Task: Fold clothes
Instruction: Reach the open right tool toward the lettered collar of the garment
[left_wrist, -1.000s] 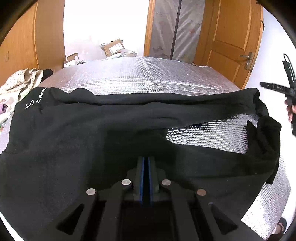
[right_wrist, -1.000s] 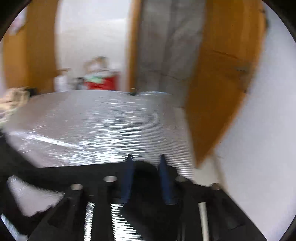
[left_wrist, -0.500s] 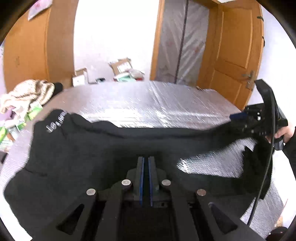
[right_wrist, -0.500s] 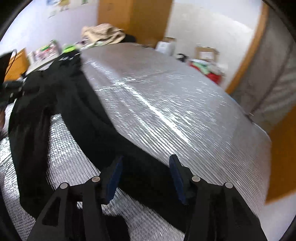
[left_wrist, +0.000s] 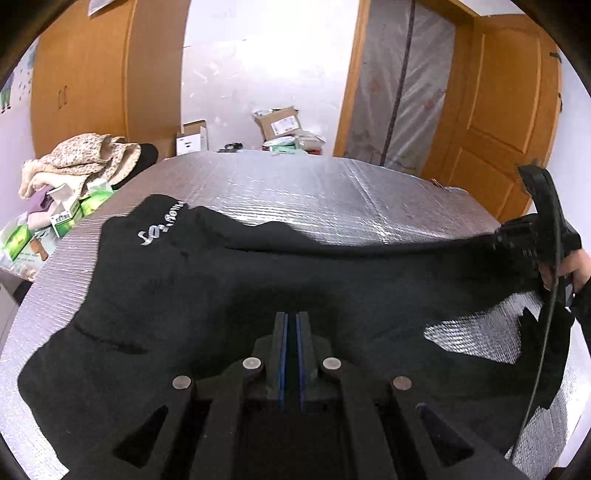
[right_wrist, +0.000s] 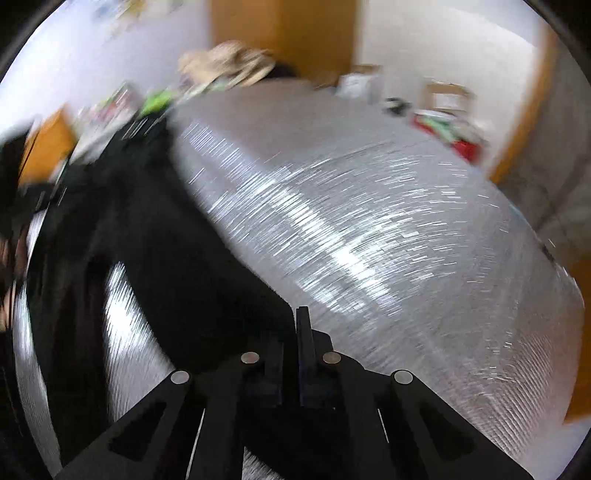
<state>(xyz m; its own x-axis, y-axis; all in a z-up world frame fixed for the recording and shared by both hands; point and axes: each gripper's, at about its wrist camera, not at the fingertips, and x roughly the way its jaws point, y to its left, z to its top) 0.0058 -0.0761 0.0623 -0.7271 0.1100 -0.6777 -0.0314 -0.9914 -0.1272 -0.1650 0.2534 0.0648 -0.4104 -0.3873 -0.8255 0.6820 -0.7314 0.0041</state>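
My left gripper (left_wrist: 291, 321) has its two blue-lined fingers (left_wrist: 281, 343) drawn almost together, and black cloth sits in the thin slit between them, so I read it as pinching the near hem of the black garment (left_wrist: 229, 295). That garment lies spread across the silver quilted table cover (left_wrist: 303, 192), running from the far left, where white lettering (left_wrist: 159, 227) shows on the cloth, over to the right edge, with most of it directly ahead of and below my left tool. A patch of bare cover (left_wrist: 469, 336) shows through near the right end. My right gripper (right_wrist: 295, 328) is blurred in its own view, but its jaws look pressed shut with the garment's edge caught between them; the cloth stretches away from its tip up and to the left. From the left camera I see that same tool at the right end of the garment, held in a hand (left_wrist: 574, 267), with a dark cable (left_wrist: 546, 332) hanging beside it. The cloth is pulled into a taut ridge toward it. Beyond the table are a heap of pale patterned fabric (left_wrist: 81, 158), cardboard boxes (left_wrist: 280, 122) and a wooden door (left_wrist: 506, 122).
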